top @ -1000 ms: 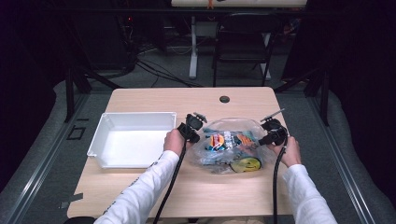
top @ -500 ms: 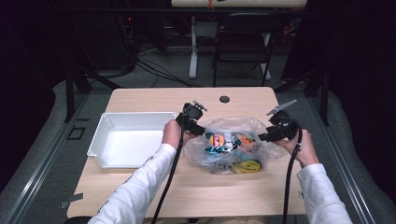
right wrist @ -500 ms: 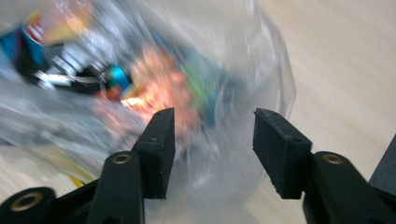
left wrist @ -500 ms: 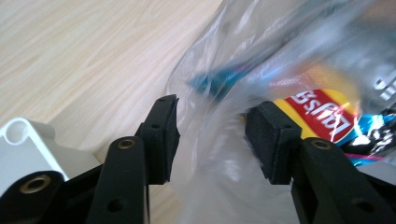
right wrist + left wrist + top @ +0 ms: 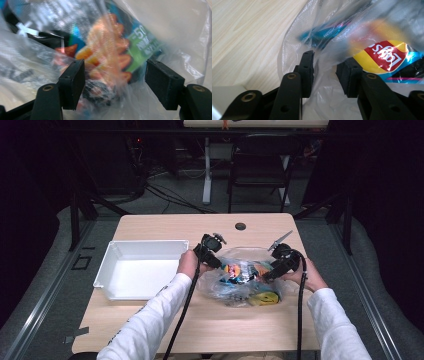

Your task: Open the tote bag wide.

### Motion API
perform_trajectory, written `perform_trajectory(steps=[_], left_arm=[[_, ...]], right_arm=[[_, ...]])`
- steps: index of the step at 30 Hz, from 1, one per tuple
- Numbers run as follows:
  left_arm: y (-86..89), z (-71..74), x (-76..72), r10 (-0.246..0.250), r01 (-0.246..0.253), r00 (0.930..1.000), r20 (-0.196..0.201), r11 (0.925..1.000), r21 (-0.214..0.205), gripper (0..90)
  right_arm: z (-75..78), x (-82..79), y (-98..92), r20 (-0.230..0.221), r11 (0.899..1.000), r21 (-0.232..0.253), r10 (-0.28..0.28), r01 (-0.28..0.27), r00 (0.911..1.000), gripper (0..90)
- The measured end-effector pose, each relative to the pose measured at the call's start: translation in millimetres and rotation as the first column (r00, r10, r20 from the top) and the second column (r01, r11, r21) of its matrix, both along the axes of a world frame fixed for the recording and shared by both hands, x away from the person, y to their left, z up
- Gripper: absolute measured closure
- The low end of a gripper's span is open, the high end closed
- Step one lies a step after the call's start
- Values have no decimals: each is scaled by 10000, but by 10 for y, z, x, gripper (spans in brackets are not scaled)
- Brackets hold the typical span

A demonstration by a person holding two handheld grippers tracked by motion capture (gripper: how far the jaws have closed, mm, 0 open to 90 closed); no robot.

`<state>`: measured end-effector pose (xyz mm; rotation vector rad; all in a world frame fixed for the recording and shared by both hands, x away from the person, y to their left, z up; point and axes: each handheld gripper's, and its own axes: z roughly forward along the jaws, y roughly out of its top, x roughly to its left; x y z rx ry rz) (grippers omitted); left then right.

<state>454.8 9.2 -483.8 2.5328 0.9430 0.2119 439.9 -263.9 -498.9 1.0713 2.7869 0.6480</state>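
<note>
my left gripper (image 5: pixel 324 75) stands narrow, its jaws just closing with a fold of the clear plastic bag (image 5: pixel 245 277) between the pads, which don't look pressed on it yet, so i count it as not gripping. my right gripper (image 5: pixel 115 85) has just been opening and stands wide against the bag's far side, film bulging between its jaws. i keep one on each side, i think, to catch both edges and spread the bag. it lies mid-table, just right of the white tray (image 5: pixel 137 270), crinkled and see-through, stuffed with bright snack packets in yellow, red, orange and green.
</note>
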Motion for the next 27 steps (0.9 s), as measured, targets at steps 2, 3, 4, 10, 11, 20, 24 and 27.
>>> perform_trajectory(steps=[2,3,4,10,11,20,24,27], left_arm=[[-11,-23,6,-21,21,10000,49,10000,68,726],[-15,-31,6,-31,31,10000,8,10000,83,742],[-18,-40,5,-31,31,10000,27,10000,67,755],[-18,-94,7,166,-169,9995,259,9998,140,809],[-10,-102,15,305,-307,9991,302,9995,67,817],[-31,-235,156,1273,-1284,9898,641,9916,138,847],[-54,-285,229,1403,-1439,9884,589,9877,619,860],[-85,-335,275,1453,-1508,9875,616,9837,976,864]], right_arm=[[-22,-2,-15,224,9994,172,-317,313,9992,479],[-6,6,-34,232,9992,184,-366,362,9991,543],[-4,5,-50,308,9985,309,-456,446,9985,597],[-38,18,-82,621,9928,361,-1164,1143,9913,872],[-33,30,-96,644,9919,412,-1225,1200,9904,880],[-153,324,-152,424,9486,1012,-3051,2998,9514,887],[-226,476,-124,216,9368,686,-3451,3430,9383,873],[-285,549,-108,424,9237,518,-3817,3795,9233,872]])
